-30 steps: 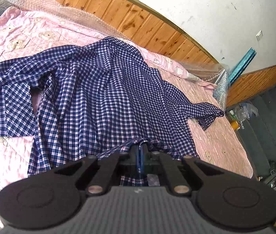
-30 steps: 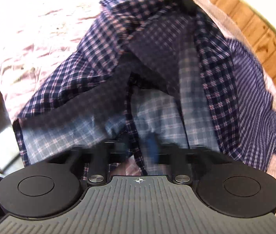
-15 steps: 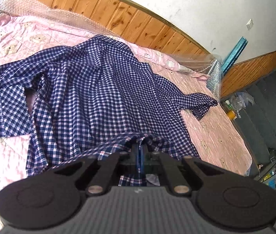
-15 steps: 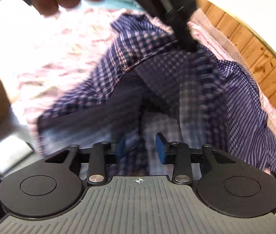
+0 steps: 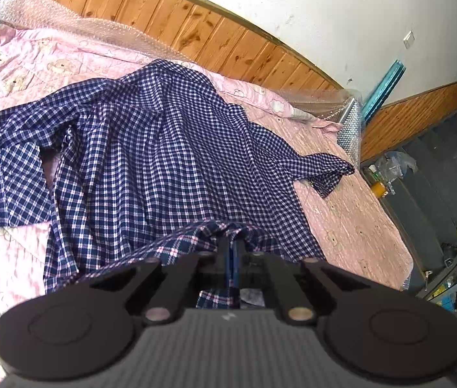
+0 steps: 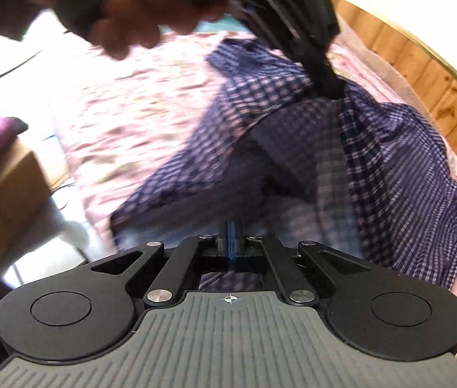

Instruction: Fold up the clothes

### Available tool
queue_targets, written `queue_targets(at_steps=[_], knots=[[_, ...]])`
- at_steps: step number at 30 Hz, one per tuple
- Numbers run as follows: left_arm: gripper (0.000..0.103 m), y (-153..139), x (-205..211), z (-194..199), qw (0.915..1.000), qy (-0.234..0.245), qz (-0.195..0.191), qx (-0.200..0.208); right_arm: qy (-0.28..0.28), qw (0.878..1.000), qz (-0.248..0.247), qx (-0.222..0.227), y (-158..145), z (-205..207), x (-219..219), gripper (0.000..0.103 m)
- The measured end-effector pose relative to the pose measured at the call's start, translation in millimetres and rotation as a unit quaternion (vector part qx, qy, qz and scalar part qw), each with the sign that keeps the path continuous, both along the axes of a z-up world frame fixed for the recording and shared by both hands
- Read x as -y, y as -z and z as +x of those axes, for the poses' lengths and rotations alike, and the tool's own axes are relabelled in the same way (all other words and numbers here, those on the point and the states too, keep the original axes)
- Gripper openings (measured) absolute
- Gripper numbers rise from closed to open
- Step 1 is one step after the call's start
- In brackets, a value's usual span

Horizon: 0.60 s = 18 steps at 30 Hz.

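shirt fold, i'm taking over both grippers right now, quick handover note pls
Left gripper: shut on the checked shirt, its edge bunched at the fingers.
Right gripper: just closed; its fingers meet at the shirt's blurred near edge, apparently pinching it.
Shirt: spread rumpled on the pink bedspread, one sleeve trailing toward the bed's far edge.
Done: near edge lifted.
Left: every fold.

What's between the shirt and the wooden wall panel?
In the left wrist view: pink quilt, then bubble wrap against the panel, beyond the shirt.
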State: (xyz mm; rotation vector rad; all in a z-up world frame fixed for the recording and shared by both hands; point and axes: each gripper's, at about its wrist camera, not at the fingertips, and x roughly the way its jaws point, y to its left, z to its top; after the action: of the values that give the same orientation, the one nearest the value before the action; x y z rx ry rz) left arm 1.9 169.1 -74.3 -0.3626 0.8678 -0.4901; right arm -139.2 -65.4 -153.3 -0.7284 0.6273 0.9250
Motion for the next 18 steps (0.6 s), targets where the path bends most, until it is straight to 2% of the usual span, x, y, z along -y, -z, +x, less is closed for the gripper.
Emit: queue_targets(at_steps=[2, 4, 5, 6, 9, 10, 12, 14, 18], knots=[[0.002, 2.5, 0.9, 1.0, 1.0000, 0.000, 0.001, -0.003, -0.001, 0.999, -0.013, 0.040, 4.1, -6.5, -1.5, 0.000], [0.002, 5.5, 2.5, 3.2, 1.0000, 0.000, 0.003, -0.006, 0.004, 0.997, -0.028, 0.077, 10.0, -4.7, -8.7, 0.020], [0.002, 6.8, 4.0, 4.6, 1.0000, -0.001, 0.004, -0.008, 0.011, 0.996, -0.037, 0.085, 16.3, 3.4, -16.0, 0.038], [0.002, 7.6, 5.8, 5.6, 1.0000, 0.000, 0.004, -0.008, 0.011, 0.995, -0.043, 0.087, 23.3, 11.1, -23.5, 0.041], [0.002, 8.0, 10.3, 6.3, 0.9999, 0.004, 0.009, -0.008, 0.008, 0.993, -0.071, 0.096, 41.3, 28.0, -43.5, 0.040], [0.002, 7.2, 11.4, 6.2, 0.9999, 0.005, 0.010, -0.007, 0.007, 0.992, -0.080, 0.102, 46.7, 31.2, -49.1, 0.036], [0.002, 4.9, 12.0, 5.7, 0.9999, 0.006, 0.015, -0.003, 0.018, 0.988, -0.099, 0.119, 49.9, 32.3, -53.2, 0.021], [0.002, 2.7, 9.3, 4.9, 0.9999, 0.003, 0.012, 0.000, 0.037, 0.989, -0.089, 0.108, 41.1, 32.5, -47.4, 0.001], [0.003, 0.6, 4.1, 2.6, 1.0000, -0.002, 0.005, 0.002, 0.045, 0.994, -0.061, 0.079, 20.4, 23.7, -28.8, 0.000]])
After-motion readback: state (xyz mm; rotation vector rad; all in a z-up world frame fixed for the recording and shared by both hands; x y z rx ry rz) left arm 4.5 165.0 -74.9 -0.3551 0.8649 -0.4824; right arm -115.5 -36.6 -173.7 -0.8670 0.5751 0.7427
